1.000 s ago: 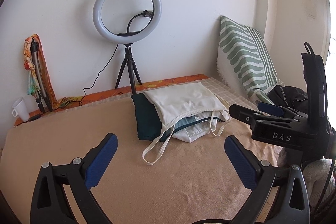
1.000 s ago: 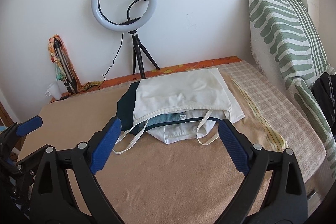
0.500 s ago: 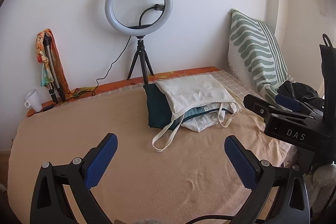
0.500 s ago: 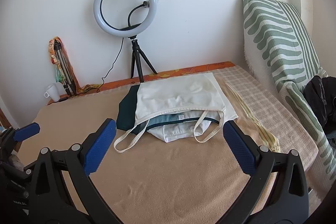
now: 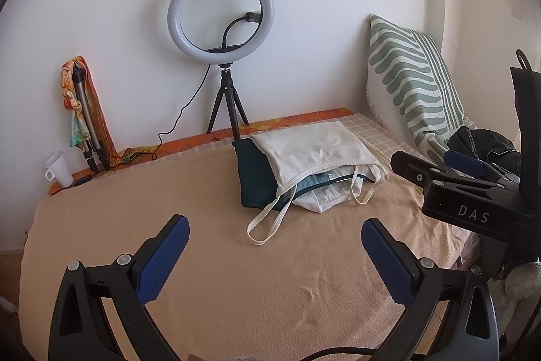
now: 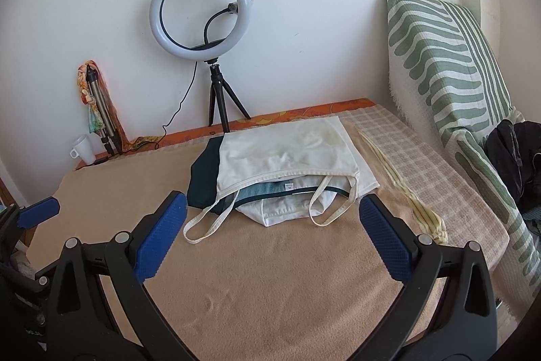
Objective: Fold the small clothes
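Both spread wide and empty over the beige blanket (image 6: 270, 276): left gripper (image 5: 275, 246) and right gripper (image 6: 272, 230), with stacked clothes (image 6: 287, 158) straight ahead, straps trailing toward them, nearer the right.

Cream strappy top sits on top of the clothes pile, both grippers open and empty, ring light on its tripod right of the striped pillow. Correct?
One error: the ring light stands left of the striped pillow, per the right wrist view. The cream strappy top does top the pile, and the left gripper and right gripper are open and empty.
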Tool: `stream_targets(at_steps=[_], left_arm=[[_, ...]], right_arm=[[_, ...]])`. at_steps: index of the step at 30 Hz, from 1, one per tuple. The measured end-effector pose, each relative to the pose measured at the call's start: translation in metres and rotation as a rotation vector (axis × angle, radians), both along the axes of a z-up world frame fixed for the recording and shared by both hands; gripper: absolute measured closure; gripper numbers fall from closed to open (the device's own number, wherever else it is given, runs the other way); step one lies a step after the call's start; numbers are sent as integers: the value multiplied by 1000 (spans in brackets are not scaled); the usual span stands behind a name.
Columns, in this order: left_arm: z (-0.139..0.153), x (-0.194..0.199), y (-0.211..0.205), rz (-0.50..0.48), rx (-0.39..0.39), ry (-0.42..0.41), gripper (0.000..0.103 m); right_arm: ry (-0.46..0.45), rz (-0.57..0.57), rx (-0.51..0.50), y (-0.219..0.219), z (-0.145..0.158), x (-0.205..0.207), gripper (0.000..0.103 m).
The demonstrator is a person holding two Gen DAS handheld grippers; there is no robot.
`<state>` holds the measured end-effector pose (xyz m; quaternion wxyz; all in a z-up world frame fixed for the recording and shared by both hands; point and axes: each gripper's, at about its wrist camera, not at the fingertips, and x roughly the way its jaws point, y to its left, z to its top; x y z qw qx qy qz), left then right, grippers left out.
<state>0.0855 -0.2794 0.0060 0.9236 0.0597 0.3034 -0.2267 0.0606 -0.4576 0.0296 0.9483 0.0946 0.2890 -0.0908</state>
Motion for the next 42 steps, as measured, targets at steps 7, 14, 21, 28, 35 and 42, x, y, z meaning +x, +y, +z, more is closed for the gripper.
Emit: stream_targets(at_steps=[7, 14, 21, 28, 35, 42], left_arm=[[3, -3, 0, -2, -1, -11, 0], [6, -4, 0, 1, -4, -18, 0], [8, -5, 1, -1, -4, -23, 0], [9, -5, 1, -3, -6, -20, 0], [8, -5, 1, -3, -7, -17, 0], [7, -5, 2, 1, -8, -15, 0]], right_arm=[[0, 0, 2, -1, 1, -2, 0], [-3, 1, 6, 0, 1, -5, 0], [-1, 2, 9, 0, 0, -5, 0], [0, 4, 17, 1, 2, -6, 0], [2, 5, 21, 2, 1, -5, 0], [5, 13, 27, 1, -1, -1, 0]])
